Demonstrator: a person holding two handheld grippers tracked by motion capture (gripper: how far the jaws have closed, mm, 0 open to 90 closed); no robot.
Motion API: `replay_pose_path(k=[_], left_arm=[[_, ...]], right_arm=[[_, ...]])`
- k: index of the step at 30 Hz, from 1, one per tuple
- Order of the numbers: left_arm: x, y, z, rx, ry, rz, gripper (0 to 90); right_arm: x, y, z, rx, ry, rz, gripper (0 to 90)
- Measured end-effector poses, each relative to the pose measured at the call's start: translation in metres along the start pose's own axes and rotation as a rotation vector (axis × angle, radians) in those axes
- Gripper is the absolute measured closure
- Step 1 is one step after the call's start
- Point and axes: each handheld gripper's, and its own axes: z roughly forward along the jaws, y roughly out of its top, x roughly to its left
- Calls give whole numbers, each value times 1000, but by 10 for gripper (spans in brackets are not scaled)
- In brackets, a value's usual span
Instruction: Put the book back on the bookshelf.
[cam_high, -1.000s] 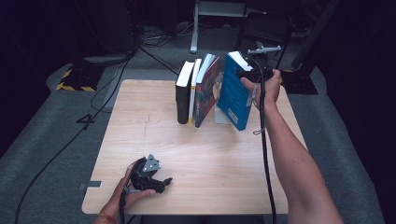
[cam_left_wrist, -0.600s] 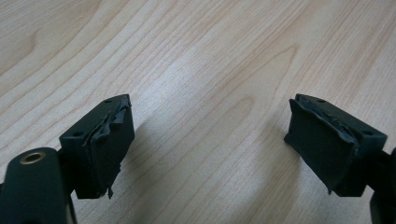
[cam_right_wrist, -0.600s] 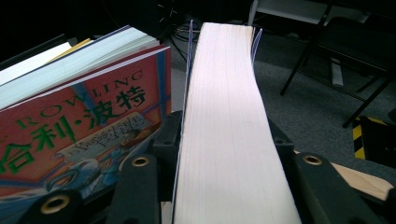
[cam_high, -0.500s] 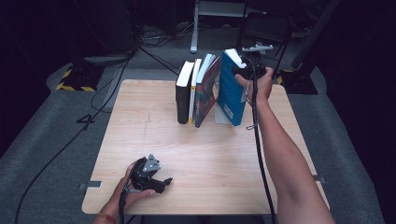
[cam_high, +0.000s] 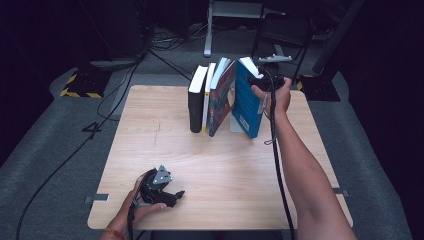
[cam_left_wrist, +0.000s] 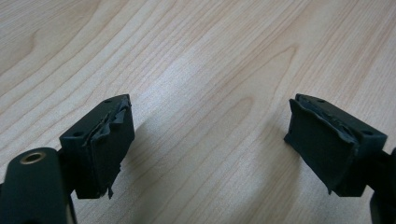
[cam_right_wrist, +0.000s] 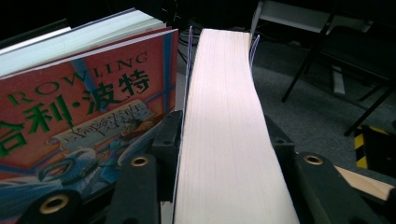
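Note:
Several books stand in a row at the back of the wooden table (cam_high: 165, 135): a black book (cam_high: 196, 102), a thin white one (cam_high: 207, 95), and a colourful one (cam_high: 223, 97) that leans. The blue book (cam_high: 246, 102) stands tilted at the right end of the row. My right gripper (cam_high: 257, 80) is shut on its top edge. In the right gripper view the jaws clamp the blue book's pale page block (cam_right_wrist: 226, 140), with the red-covered book (cam_right_wrist: 84, 107) just to its left. My left gripper (cam_high: 161, 188) rests near the table's front edge. Its jaws are open over bare wood (cam_left_wrist: 210, 149).
A small pale object (cam_high: 235, 125) stands at the foot of the books, between the colourful and blue ones. Behind the table are a dark chair (cam_high: 282, 35), cables on the grey floor (cam_high: 125, 85) and a yellow-black striped block (cam_high: 77, 87).
My right hand has shifted slightly left and back, tipping the top of the blue book closer to the row. The left gripper has stayed where it was.

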Motion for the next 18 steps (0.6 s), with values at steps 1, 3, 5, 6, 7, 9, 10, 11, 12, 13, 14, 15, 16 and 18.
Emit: replay_pose_path(k=[1, 3, 5, 6, 7, 9, 10, 11, 12, 13, 14, 15, 16, 18], left_arm=[[0, 0, 0, 0, 0, 0, 148], [0, 0, 0, 0, 0, 0, 148], [0, 0, 0, 0, 0, 0, 148], [0, 0, 0, 0, 0, 0, 148], [0, 0, 0, 0, 0, 0, 148], [0, 0, 0, 0, 0, 0, 148], [0, 0, 0, 0, 0, 0, 148], [0, 0, 0, 0, 0, 0, 148], [0, 0, 0, 0, 0, 0, 148], [0, 0, 0, 0, 0, 0, 148], [0, 0, 0, 0, 0, 0, 148], [0, 0, 0, 0, 0, 1, 148], [0, 0, 0, 0, 0, 0, 148], [0, 0, 0, -1, 0, 0, 148]], right_arm=[[0, -1, -1, -3, 0, -2, 588], [-2, -4, -1, -8, 16, 3, 585], [-4, -8, -2, -15, 21, 8, 581], [-4, -10, -3, -20, 22, 9, 579], [-4, -10, -3, -20, 22, 9, 579], [-4, -14, -6, -18, 29, 1, 577], [-4, -14, -6, -18, 29, 1, 577], [-5, -16, -8, -11, 40, 4, 575], [-5, -16, -8, -11, 40, 4, 575], [-6, -17, -10, 0, 43, -7, 569], [-6, -17, -10, 0, 43, -7, 569], [-7, -18, -11, 3, 44, -2, 567], [-8, -20, -12, 5, 45, 1, 561], [-10, -22, -13, 6, 52, 10, 553]])
